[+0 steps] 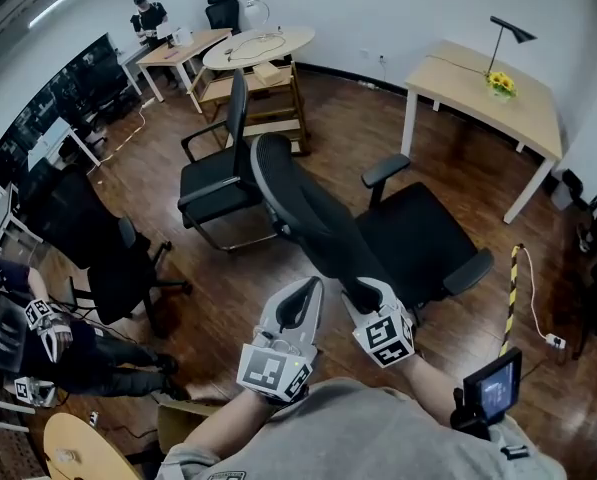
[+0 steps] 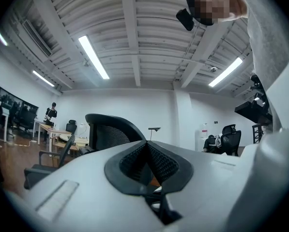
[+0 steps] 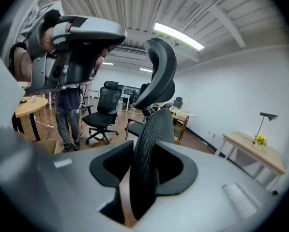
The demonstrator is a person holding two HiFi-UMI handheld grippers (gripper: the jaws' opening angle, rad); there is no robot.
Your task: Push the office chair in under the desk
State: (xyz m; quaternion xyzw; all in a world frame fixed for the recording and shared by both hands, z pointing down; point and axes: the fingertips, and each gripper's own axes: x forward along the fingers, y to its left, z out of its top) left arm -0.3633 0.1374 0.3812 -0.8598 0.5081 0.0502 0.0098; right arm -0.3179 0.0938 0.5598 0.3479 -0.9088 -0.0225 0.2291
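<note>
The black office chair stands in the middle of the wooden floor, its mesh back toward me and its seat facing the light wooden desk at the far right. My right gripper is shut on the lower edge of the chair back, which fills the gap between its pads. My left gripper is shut and empty, just left of the chair back. In the left gripper view the closed jaws point level, with the chair's headrest beyond them.
A black visitor chair stands just left of the office chair, and another office chair further left. A lamp and yellow flowers sit on the desk. A striped post and a floor socket are at the right.
</note>
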